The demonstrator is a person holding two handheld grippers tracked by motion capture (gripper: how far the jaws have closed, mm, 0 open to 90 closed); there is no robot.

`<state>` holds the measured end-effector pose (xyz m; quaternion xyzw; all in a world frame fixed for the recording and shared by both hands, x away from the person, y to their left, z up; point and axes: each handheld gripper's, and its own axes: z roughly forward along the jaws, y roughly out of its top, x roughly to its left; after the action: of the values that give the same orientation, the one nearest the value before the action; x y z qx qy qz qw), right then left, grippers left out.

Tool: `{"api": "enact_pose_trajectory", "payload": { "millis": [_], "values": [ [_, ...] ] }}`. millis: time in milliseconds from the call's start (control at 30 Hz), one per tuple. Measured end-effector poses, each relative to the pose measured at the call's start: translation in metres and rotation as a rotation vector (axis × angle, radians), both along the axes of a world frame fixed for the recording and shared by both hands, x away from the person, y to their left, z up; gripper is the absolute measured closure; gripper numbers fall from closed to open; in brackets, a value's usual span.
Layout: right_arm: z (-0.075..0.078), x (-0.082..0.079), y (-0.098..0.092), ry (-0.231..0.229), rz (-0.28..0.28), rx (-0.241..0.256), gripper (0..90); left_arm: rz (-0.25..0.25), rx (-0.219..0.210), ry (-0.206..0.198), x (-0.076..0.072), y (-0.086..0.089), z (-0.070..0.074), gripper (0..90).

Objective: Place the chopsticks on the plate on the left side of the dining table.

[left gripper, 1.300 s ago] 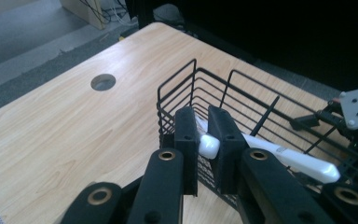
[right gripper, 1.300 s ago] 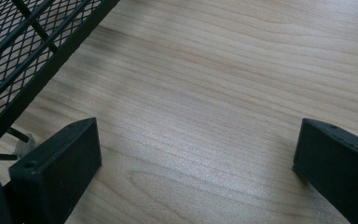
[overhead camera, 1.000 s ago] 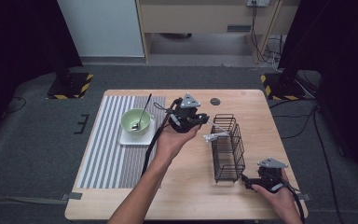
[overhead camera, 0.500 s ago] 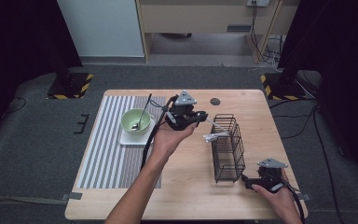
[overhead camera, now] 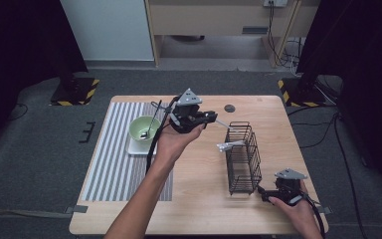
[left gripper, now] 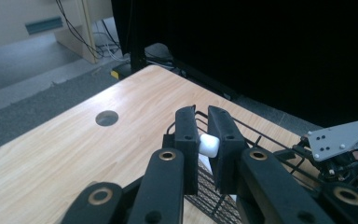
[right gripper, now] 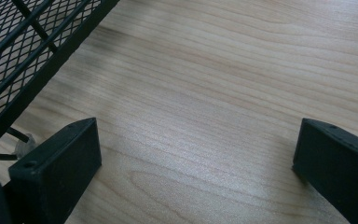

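My left gripper (overhead camera: 209, 117) is held above the table's far middle, shut on the white handle of a thin utensil (overhead camera: 222, 124) that points right toward the black wire basket (overhead camera: 243, 158). In the left gripper view the white handle end (left gripper: 209, 145) sits pinched between the jaws of my left gripper (left gripper: 203, 125), with the basket (left gripper: 261, 140) just beyond. Another light utensil (overhead camera: 230, 145) pokes out of the basket's left side. My right gripper (overhead camera: 265, 192) rests on the table by the basket's near right corner, open; its view shows my right gripper (right gripper: 196, 163) holding nothing over bare wood.
A green bowl (overhead camera: 143, 128) with a spoon (overhead camera: 152, 122) in it stands on a white square plate (overhead camera: 133, 147), on a striped mat (overhead camera: 114, 159) at the left. A round hole (overhead camera: 229, 108) is in the tabletop at the far edge.
My left gripper has drifted slightly left and away with the utensil in it. The right gripper and the basket stayed put.
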<state>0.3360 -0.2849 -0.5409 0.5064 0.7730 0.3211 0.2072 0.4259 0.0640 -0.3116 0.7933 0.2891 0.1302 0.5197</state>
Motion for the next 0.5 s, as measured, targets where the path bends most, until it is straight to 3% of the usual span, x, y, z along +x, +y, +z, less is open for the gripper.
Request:
{"api": "enact_pose_trajectory", "payload": {
  "millis": [500],
  "values": [
    [0.000,0.000,0.000,0.000,0.000,0.000,0.8,0.023,-0.021,-0.049,-0.013,0.024,0.024,82.4]
  ]
}}
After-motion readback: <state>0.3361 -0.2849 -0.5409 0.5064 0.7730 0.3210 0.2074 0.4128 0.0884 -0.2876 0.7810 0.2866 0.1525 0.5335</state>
